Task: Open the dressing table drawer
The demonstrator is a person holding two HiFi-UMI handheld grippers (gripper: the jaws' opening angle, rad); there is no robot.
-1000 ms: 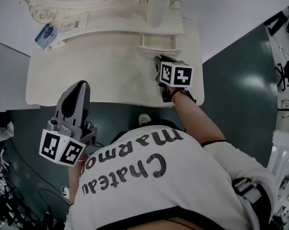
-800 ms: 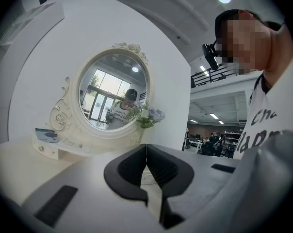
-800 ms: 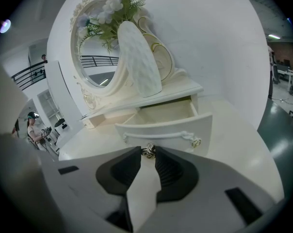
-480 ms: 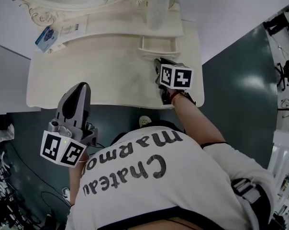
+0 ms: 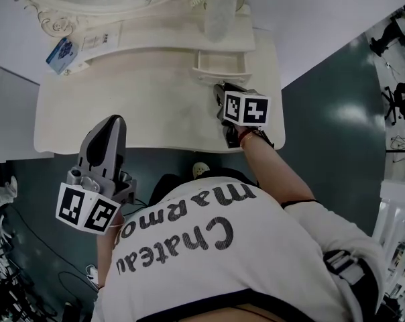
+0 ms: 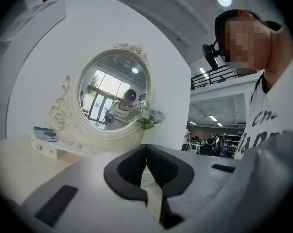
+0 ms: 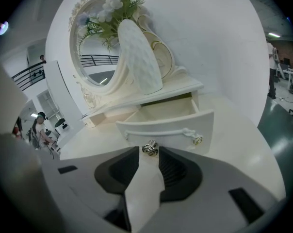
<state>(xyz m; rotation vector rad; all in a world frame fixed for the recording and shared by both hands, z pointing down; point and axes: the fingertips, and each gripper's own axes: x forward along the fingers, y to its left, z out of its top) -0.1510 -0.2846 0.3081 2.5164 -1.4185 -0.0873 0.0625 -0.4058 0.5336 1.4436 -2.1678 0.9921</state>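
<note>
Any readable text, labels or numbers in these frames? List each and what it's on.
"Chatea…" over "marmo…": white T-shirt, upside down in the head view, both words cut off by the arm.
"Cha…": the same T-shirt in the left gripper view; the line below is too distorted to read.
Blue packet and white card on the dressing table: print too small to read.
Marker cubes: square patterns only, no words.
</note>
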